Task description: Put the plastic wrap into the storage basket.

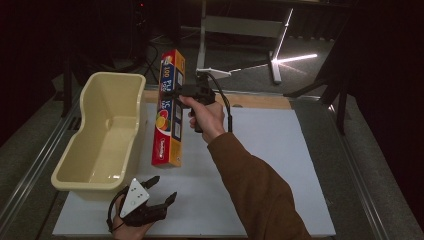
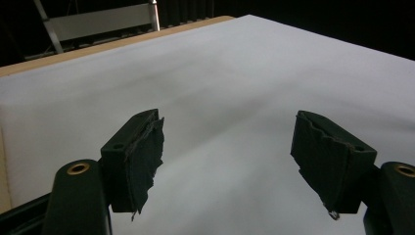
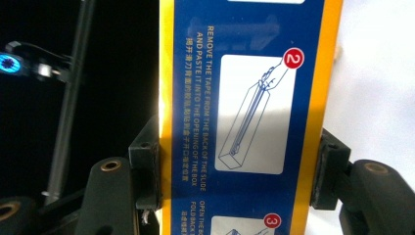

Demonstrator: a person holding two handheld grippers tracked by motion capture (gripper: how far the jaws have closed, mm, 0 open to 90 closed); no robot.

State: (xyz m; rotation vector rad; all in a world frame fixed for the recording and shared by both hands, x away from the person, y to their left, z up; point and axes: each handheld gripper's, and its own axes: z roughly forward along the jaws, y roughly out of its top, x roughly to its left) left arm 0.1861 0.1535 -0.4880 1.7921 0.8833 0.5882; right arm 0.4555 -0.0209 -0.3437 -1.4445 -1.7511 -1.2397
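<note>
On the white table sheet (image 1: 280, 165), seen from the high view, a cream plastic tub (image 1: 102, 132) stands at the left, and just to its right a long orange and blue wrap box (image 1: 170, 107) runs from near to far, its far end raised. The right gripper (image 1: 176, 91) clamps that box near its far end, the person's right hand (image 1: 205, 117) wrapped round the handle and a brown sleeve (image 1: 255, 187) trailing back toward the near edge. At the near left, just in front of the tub, the left gripper (image 1: 164, 188) rests low in the left hand (image 1: 131, 229) with its jaws spread wide apart and nothing between them. In the left gripper view, the left gripper (image 2: 227, 152) shows its two black jaws standing far apart over bare white sheet (image 2: 235, 83), holding nothing. In the right gripper view, the right gripper (image 3: 238, 171) has both jaws pressed flat against the orange edges of the wrap box (image 3: 244, 122), whose blue face carries printed instructions and numbered drawings.
</note>
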